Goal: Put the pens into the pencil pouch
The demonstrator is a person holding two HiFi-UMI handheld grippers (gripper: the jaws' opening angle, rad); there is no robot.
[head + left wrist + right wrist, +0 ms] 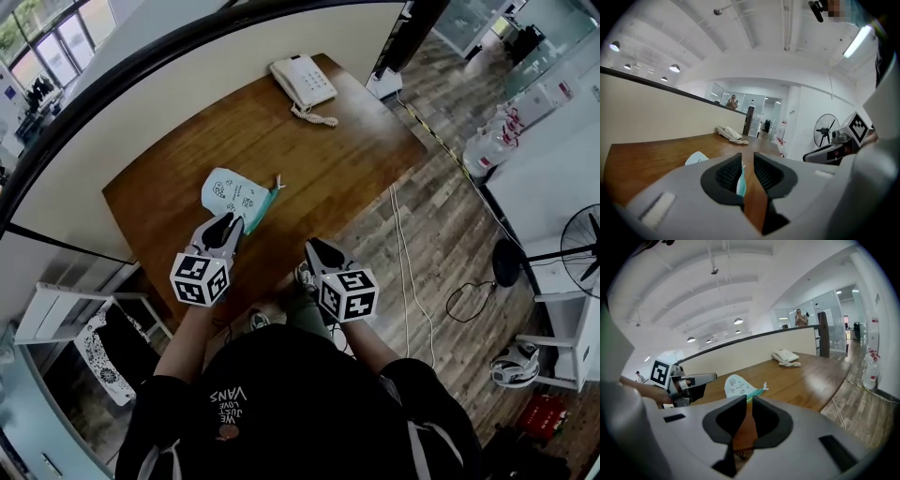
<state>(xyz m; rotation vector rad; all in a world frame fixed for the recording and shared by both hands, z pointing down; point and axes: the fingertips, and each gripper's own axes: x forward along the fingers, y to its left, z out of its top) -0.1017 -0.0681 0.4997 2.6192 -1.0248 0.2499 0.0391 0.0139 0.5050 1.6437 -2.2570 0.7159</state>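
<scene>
- The pouch (pixel 234 195) lies flat on the brown tabletop (pixel 328 159)
- It is light blue with little drawings on it, and it has a green zip edge
- A small zip tag (pixel 277 180) sticks out at the far end of the pouch
- The left gripper (pixel 225 227) is right at the near end of the pouch, with its tips over that end
- I cannot tell if the tips touch the pouch
- The jaws of the left gripper are spread apart with a clear gap
- The green zip edge of the pouch shows through that gap, close to one jaw, but the jaws do not squeeze it
- The right gripper (pixel 317 247) is near the pouch, on the zip side, and does not touch it
- Its jaws are almost together, with only a thin gap, and nothing is in the gap
- A white phone (pixel 302 82) sits well past the pouch, at the far end of the tabletop
- A fan (pixel 581 248) stands on the floor, far from the pouch, on the same side as the right gripper
- A person in a black top (pixel 281 403) holds both grippers on the near side of the pouch
</scene>
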